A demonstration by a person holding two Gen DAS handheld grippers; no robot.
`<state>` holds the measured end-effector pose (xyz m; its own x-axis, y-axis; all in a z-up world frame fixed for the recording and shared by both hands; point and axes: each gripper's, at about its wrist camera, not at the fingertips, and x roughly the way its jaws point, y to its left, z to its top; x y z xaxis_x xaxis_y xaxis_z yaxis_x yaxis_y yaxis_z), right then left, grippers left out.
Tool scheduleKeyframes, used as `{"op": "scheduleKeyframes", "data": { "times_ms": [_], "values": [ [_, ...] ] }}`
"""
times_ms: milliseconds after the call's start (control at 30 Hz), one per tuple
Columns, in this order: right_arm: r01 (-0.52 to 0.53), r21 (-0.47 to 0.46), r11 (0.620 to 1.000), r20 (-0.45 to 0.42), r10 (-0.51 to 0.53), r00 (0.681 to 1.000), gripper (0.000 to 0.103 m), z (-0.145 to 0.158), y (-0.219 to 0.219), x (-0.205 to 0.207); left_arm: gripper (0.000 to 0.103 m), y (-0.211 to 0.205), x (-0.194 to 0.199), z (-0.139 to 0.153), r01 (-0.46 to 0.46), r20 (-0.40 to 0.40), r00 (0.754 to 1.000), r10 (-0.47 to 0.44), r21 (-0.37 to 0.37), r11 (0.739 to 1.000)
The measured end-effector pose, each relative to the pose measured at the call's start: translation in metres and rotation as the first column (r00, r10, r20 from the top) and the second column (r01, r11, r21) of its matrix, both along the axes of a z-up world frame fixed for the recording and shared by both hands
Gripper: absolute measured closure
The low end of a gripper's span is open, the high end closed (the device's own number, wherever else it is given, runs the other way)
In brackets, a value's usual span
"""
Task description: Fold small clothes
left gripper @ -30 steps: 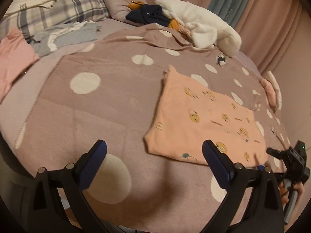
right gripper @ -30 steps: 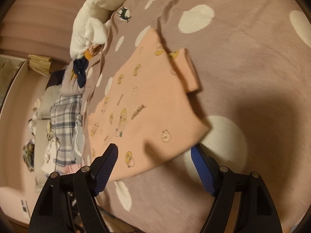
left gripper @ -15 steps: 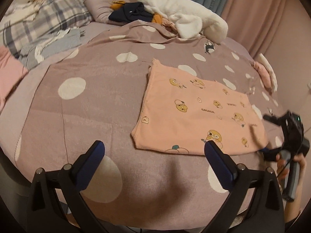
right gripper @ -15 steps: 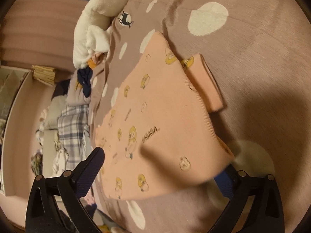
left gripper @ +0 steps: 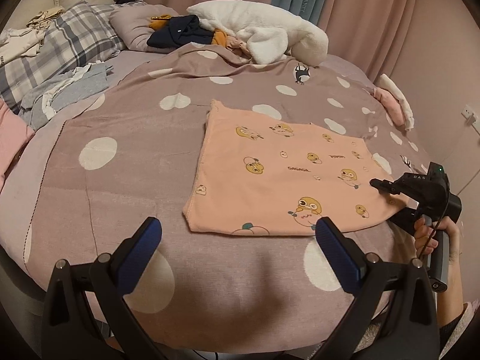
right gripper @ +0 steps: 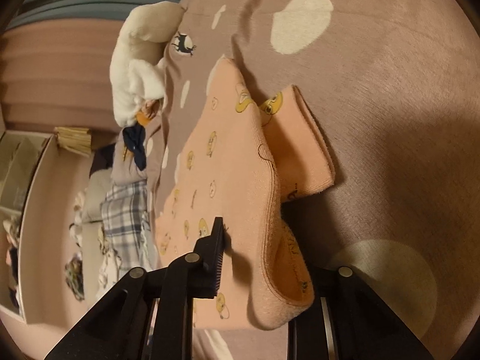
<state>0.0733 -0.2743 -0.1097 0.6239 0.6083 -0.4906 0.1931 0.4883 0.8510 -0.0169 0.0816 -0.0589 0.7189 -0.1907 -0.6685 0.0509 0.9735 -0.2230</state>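
Observation:
A peach garment with yellow cartoon prints (left gripper: 279,174) lies folded flat on the mauve spotted blanket (left gripper: 126,180). My left gripper (left gripper: 237,240) is open and empty, hovering just in front of the garment's near edge. My right gripper (left gripper: 393,201) is at the garment's right near corner; in the right wrist view (right gripper: 255,258) it is shut on that corner of the peach garment (right gripper: 228,174), with the cloth bunched between the jaws and the far finger hidden under the fabric. A folded sleeve (right gripper: 300,144) sticks out to the side.
A white plush blanket (left gripper: 261,33), dark clothes (left gripper: 180,31) and a plaid pillow (left gripper: 60,48) lie at the head of the bed. Grey and pink clothes (left gripper: 63,93) lie at the left. A pink and white folded item (left gripper: 393,105) sits at the right edge by the wall.
My right gripper moved onto the garment's near right corner and closed on it. My left gripper drew back a little and stayed open.

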Motion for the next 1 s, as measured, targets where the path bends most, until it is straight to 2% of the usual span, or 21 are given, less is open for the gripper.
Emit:
{"op": "scheduleKeyframes", "data": {
  "times_ms": [200,333,533,600,667,733,800,867,933,1000],
  "values": [
    [-0.033,-0.081,0.996,0.038,0.036,0.999,0.084,0.026,0.011,0.005,0.001,0.005,-0.004,0.002,-0.015,0.007,1.000,0.015,-0.037,0.999],
    [-0.060,-0.116,0.991,0.094,0.071,0.993,0.085,0.047,0.025,0.008,0.001,0.011,-0.006,0.003,-0.030,0.005,1.000,0.030,-0.055,0.998],
    [-0.141,-0.143,0.980,0.172,0.165,0.971,0.090,0.075,0.068,0.022,0.001,0.022,-0.009,0.002,-0.059,-0.003,0.998,0.059,-0.102,0.993],
    [-0.184,-0.197,0.963,0.189,0.221,0.957,0.090,0.083,0.090,0.026,0.000,0.026,-0.011,0.002,-0.065,-0.004,0.998,0.065,-0.111,0.992],
    [-0.245,-0.290,0.925,0.184,0.305,0.935,0.090,0.091,0.126,0.031,0.001,0.030,-0.013,0.002,-0.075,0.002,0.997,0.076,-0.112,0.991],
    [-0.309,-0.327,0.893,0.172,0.378,0.910,0.093,0.090,0.155,0.032,0.001,0.035,-0.014,0.002,-0.084,0.002,0.996,0.085,-0.115,0.990],
    [-0.372,-0.323,0.870,0.167,0.440,0.883,0.093,0.086,0.175,0.031,0.001,0.041,-0.016,0.003,-0.096,0.001,0.995,0.097,-0.123,0.988],
    [-0.441,-0.363,0.821,0.169,0.524,0.835,0.094,0.083,0.200,0.025,0.000,0.047,-0.017,0.003,-0.104,0.001,0.994,0.105,-0.131,0.986],
    [-0.500,-0.422,0.756,0.149,0.602,0.784,0.094,0.079,0.224,0.015,0.000,0.054,-0.020,0.003,-0.119,-0.002,0.993,0.120,-0.139,0.983],
    [-0.538,-0.454,0.710,0.110,0.644,0.757,0.094,0.073,0.238,0.010,0.000,0.060,-0.021,0.003,-0.135,-0.003,0.991,0.136,-0.145,0.980]
  ]
}}
